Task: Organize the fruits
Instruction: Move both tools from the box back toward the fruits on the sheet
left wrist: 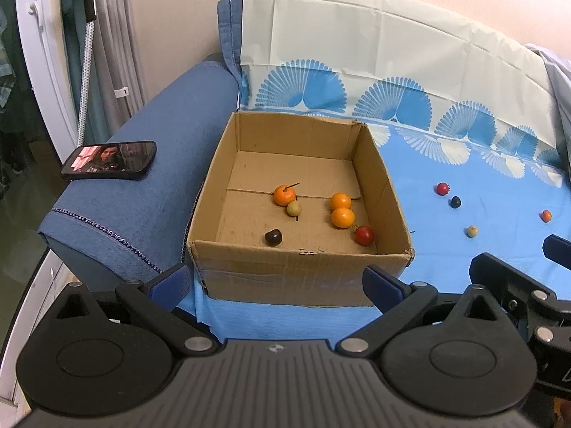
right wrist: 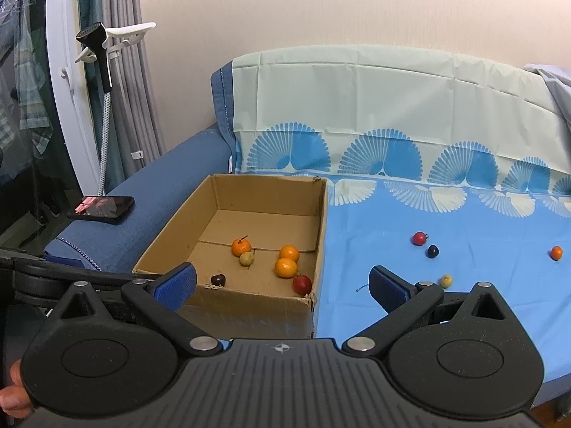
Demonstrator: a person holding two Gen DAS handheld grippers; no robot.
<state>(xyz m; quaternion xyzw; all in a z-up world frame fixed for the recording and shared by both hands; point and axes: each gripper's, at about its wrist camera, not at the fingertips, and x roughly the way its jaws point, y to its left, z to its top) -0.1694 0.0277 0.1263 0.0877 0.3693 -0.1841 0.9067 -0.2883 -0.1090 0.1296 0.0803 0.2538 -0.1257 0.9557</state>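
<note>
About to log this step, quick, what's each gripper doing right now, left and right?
Left gripper: open, holding nothing, facing the cardboard box.
Right gripper: open, holding nothing.

Even indoor light, soft shadows, sharp focus; strong fisheye bending, dark corners.

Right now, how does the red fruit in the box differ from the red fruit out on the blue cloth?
The red fruit in the box sits in the cardboard box's near right corner, next to an orange; the red fruit on the cloth lies in the open beside a dark fruit. The boxed one looks bigger, though it is nearer. Both are round and red.
</note>
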